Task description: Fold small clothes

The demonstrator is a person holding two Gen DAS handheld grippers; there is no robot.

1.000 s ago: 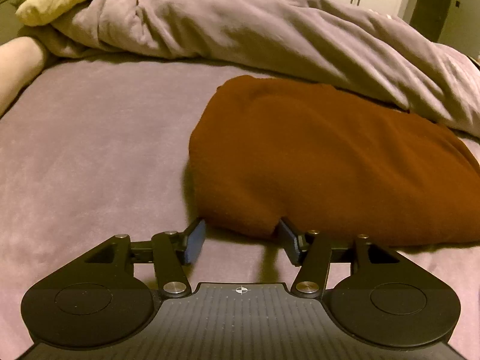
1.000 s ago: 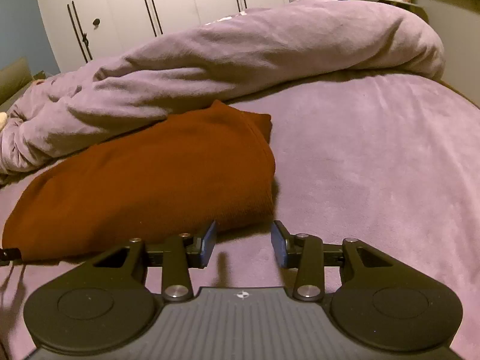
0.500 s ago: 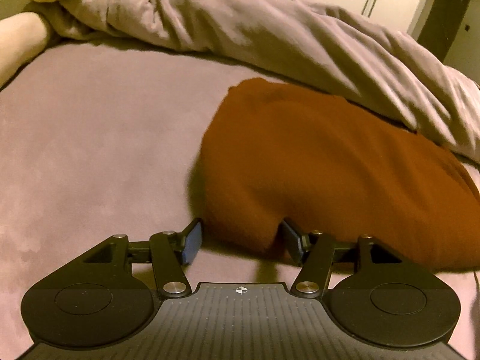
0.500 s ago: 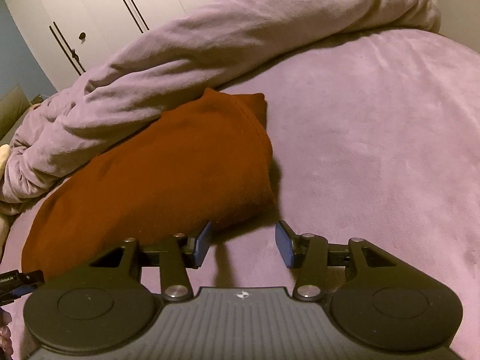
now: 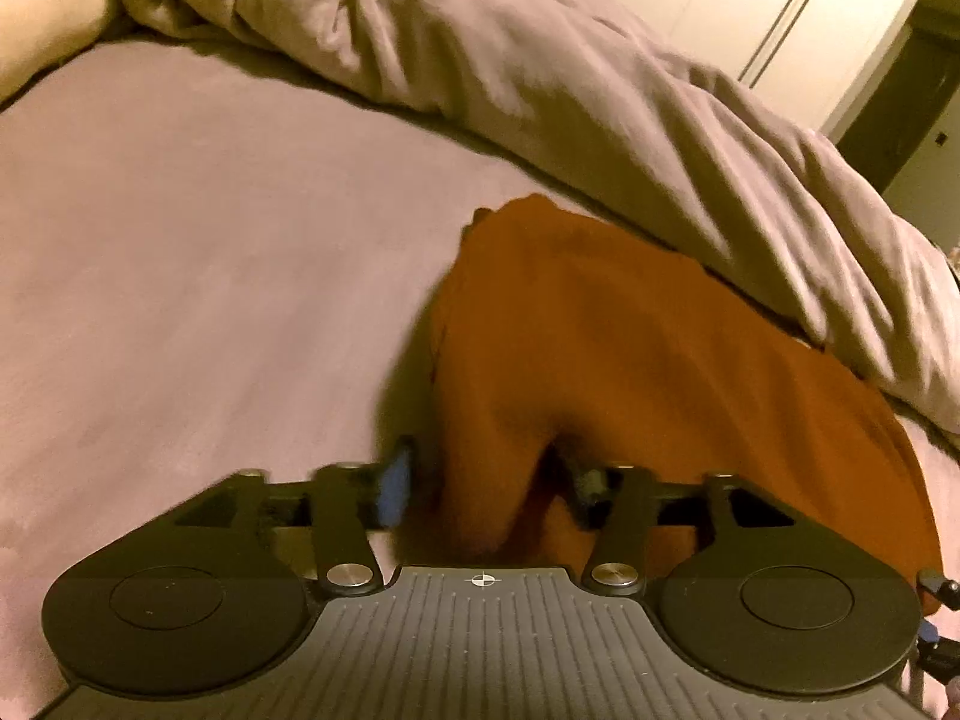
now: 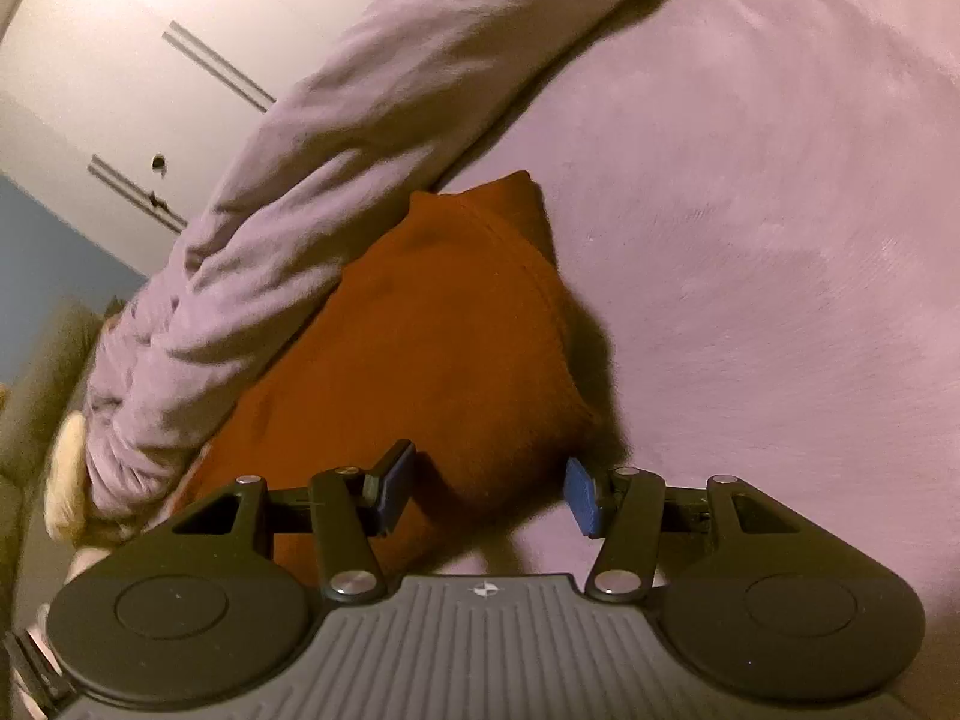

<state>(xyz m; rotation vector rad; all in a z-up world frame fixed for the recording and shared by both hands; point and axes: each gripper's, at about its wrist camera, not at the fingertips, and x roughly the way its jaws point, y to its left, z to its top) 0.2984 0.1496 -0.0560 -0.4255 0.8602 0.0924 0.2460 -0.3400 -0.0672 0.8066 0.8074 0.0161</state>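
A rust-brown folded garment [image 5: 648,360] lies on the mauve bed cover, its far edge against a bunched duvet. My left gripper [image 5: 486,492] is open, and the garment's near left corner sits between its jaws, with the blue pad [image 5: 393,492] beside the cloth. In the right wrist view the same garment [image 6: 432,348] fills the middle. My right gripper [image 6: 489,495] is open, and the garment's near right corner lies between its pads [image 6: 582,501]. Neither gripper pinches the cloth.
A crumpled mauve duvet [image 5: 540,90] runs along the back of the bed [image 5: 180,252] and also shows in the right wrist view [image 6: 336,180]. White wardrobe doors [image 6: 150,60] stand behind. A pale pillow [image 5: 42,18] lies at the far left.
Both grippers have moved forward and tilted down over the garment's near corners, so the cloth now sits between the open jaws. The jaws have stayed open.
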